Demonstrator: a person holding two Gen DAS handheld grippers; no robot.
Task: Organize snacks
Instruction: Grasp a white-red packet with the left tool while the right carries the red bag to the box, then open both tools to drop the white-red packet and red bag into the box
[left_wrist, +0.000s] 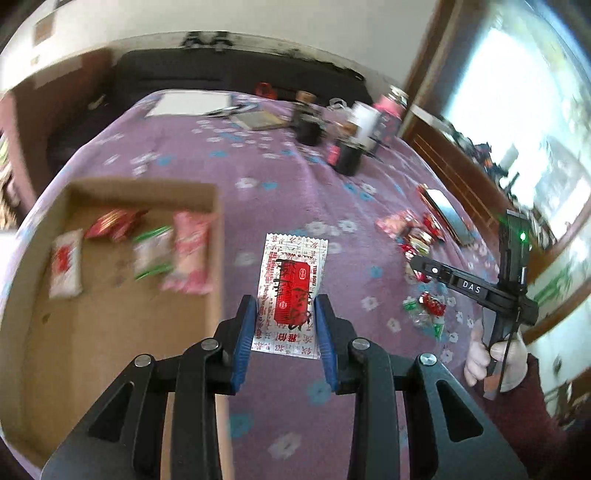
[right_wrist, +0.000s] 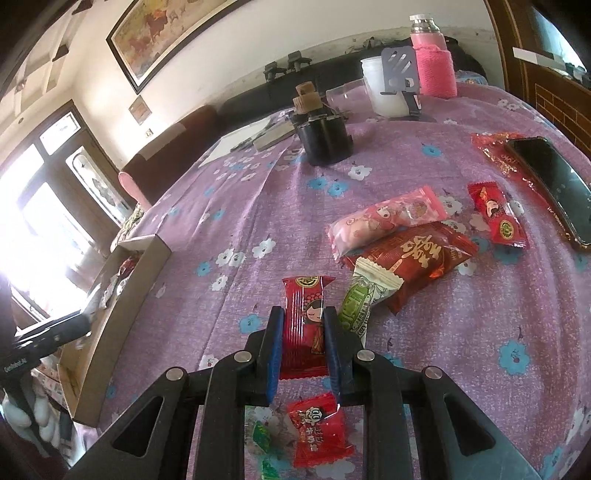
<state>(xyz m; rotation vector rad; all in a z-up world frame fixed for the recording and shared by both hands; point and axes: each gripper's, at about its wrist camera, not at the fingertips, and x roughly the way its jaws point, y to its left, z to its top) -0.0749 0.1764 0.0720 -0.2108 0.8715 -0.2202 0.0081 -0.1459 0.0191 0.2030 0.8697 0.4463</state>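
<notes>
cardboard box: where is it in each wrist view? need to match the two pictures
Left wrist view: the cardboard box fills the left side, open top, several snack packets lying inside.
Right wrist view: the cardboard box sits at the lower left edge, seen from its side wall, contents mostly hidden.
Shared landmark: the pink bottle at the far end of the purple flowered cloth.

snacks in cardboard box (left_wrist: 110, 325) blurred, phone (right_wrist: 554, 184) cut by pic edge
</notes>
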